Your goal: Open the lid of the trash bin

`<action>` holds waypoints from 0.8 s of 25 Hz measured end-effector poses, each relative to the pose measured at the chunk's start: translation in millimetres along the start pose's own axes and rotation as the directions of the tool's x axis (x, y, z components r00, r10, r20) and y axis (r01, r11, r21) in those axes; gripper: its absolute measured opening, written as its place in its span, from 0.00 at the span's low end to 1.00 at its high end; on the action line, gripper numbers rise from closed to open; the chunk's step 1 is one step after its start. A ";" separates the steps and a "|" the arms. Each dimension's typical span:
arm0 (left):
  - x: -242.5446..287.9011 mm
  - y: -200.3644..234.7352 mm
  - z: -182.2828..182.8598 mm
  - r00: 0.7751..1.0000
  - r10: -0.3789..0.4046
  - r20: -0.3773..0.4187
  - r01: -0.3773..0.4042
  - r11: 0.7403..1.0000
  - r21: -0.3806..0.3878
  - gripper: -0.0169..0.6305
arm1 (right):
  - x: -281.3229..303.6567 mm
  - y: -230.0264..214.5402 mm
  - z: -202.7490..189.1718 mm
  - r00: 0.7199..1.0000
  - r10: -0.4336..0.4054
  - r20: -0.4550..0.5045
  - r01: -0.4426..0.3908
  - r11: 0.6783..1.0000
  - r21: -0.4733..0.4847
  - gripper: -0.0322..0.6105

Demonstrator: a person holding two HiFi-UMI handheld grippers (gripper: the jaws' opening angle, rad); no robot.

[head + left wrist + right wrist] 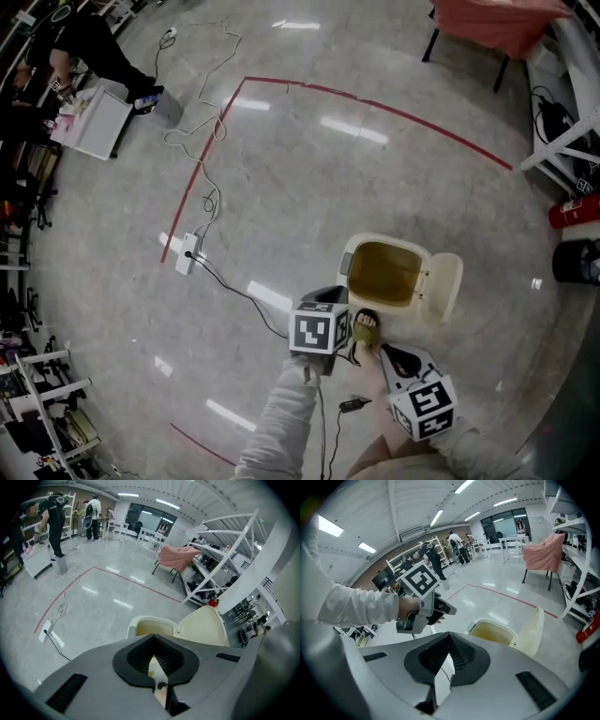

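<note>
1. Polished grey floor [281,169] fills the head view. It is glossy enough to mirror the ceiling strip lights and is crossed by a thin red tape line [375,103]. A white power strip [187,253] lies on it with a thin cable trailing away.
2. The trash bin [361,246] stands on the floor just ahead of both grippers. It is a rounded-rectangle tub of smooth cream plastic. Its inside looks dull ochre-yellow, and a small grey tab sits at one rim corner.
3. Its lid [445,286] is open, swung back on the hinge and standing nearly upright. It is a shallow cream shell with rounded corners, and its hollow underside faces the opening.
4. A foot in an olive sandal [366,330] is just beside the bin's near edge. Whether it presses anything cannot be told.
5. The left gripper [154,657] hangs above the floor short of the bin. Its ribbed black pads meet at the tips, leaving only a thin wedge of light behind them, and they hold nothing. The body is matte grey, and the cube carries black-and-white square markers.
6. The right gripper [449,652] is built the same and also has its jaws drawn together and empty. It sits beside the left one, on the lid side.
7. Farther back are white metal shelving frames [220,555], a pink cloth [176,555] draped over furniture, and a red cylinder [574,211] on the floor.
</note>
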State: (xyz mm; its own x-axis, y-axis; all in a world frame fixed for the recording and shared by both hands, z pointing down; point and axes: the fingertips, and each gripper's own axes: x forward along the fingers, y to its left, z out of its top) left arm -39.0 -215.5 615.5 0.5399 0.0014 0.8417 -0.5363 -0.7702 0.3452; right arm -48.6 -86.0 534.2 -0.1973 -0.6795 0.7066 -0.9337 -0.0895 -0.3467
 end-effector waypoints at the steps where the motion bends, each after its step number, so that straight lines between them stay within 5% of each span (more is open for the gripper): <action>1: -8.3 -4.4 -0.6 1.000 0.007 0.010 -0.007 1.000 0.004 0.04 | -4.0 -0.1 2.4 1.000 -0.001 0.004 0.001 1.000 -0.009 0.05; 10: -81.9 -47.0 -8.8 0.990 0.041 0.133 -0.032 0.997 -0.071 0.04 | -36.8 4.4 18.2 1.000 0.016 0.025 -0.014 0.995 -0.096 0.05; 20: -164.3 -96.8 -9.3 0.952 0.085 0.293 -0.044 0.988 -0.146 0.04 | -71.1 3.3 40.0 0.997 0.028 0.072 -0.015 0.985 -0.172 0.05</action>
State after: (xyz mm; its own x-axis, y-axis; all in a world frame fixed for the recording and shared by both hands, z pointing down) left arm -81.8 -135.3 447.6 0.6586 -0.2510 0.7094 -0.6480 -0.6684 0.3651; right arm -25.7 -67.1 458.2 -0.2008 -0.7327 0.6503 -0.9682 0.0472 -0.2458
